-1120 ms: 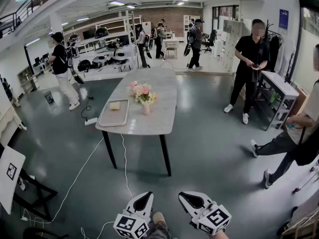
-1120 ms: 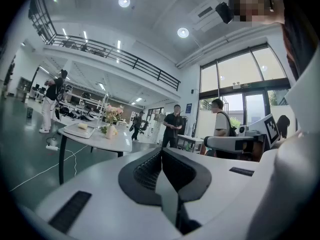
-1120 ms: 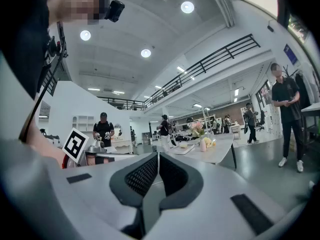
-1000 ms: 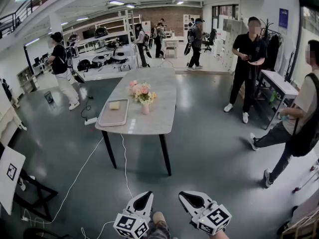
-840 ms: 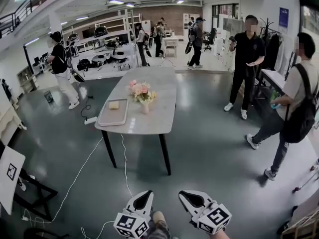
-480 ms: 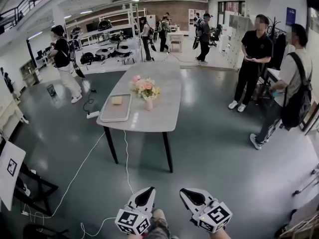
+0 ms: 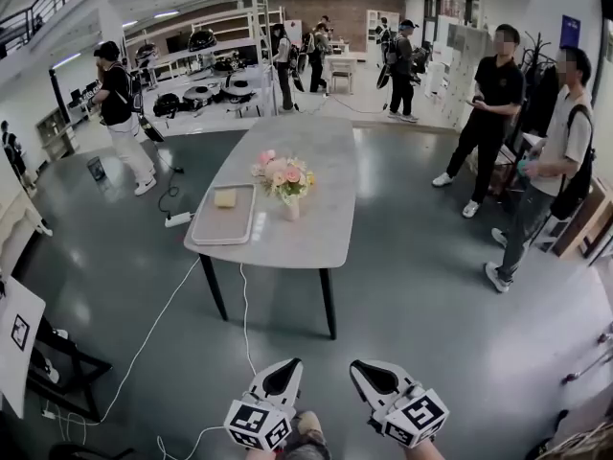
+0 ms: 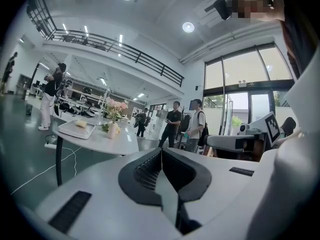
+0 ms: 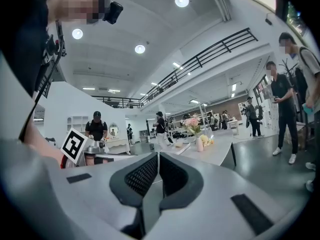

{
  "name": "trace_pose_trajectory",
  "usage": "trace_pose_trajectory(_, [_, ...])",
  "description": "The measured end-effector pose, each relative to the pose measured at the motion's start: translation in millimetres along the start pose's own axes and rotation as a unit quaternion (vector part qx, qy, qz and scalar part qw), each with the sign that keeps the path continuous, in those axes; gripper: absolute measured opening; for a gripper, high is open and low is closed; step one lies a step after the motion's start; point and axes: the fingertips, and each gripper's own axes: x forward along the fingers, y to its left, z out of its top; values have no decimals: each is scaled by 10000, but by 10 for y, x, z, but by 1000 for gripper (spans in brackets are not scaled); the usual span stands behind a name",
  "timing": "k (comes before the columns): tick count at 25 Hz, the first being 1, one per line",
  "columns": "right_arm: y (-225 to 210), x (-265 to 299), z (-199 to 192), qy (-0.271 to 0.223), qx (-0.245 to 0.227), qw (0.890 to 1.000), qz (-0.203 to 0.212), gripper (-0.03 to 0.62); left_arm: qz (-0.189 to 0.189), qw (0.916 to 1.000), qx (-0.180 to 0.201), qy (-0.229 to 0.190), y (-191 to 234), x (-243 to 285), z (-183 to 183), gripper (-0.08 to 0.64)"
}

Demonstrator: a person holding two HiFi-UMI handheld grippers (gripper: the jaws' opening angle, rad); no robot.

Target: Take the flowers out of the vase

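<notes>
A bunch of pink and cream flowers [image 7: 286, 173] stands in a small pale vase [image 7: 291, 209] on the grey marble table [image 7: 316, 238], well ahead of me across the floor. My left gripper [image 7: 287, 368] and right gripper [image 7: 360, 369] sit side by side at the bottom of the head view, both shut and empty, far short of the table. The left gripper view has the flowers [image 8: 115, 106] and vase [image 8: 113, 130] small beyond the shut left gripper [image 8: 161, 152]. Beyond the shut right gripper [image 9: 158, 155], the flowers [image 9: 192, 123] and vase [image 9: 199, 144] are also distant.
A grey tray [image 7: 221, 220] with a yellow block [image 7: 225, 197] lies left of the vase. Two people [image 7: 489, 113] [image 7: 548, 175] stand right of the table, another [image 7: 120, 113] at the far left. A white cable [image 7: 182, 305] runs over the floor under the table. A marker board [image 7: 17, 338] stands at left.
Both grippers and my view have moved forward toward the table, which looks a little nearer. A person with a backpack walked in and stopped beside the one in black at right.
</notes>
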Motion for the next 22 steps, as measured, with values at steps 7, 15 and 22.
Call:
trace_pose_trajectory(7, [-253,512,73,36,136,9999,-91,28,-24,10000,-24,-31,443,326,180,14])
trace_pose_trajectory(15, [-385,1058,115,93,140,9998,-70,28,41,9999,-136,-28,981,516,254,15])
trace_pose_trajectory(22, [-424,1345,168,16,151,9999,-34,28,-25,9999,-102,-47,1206,667,322,14])
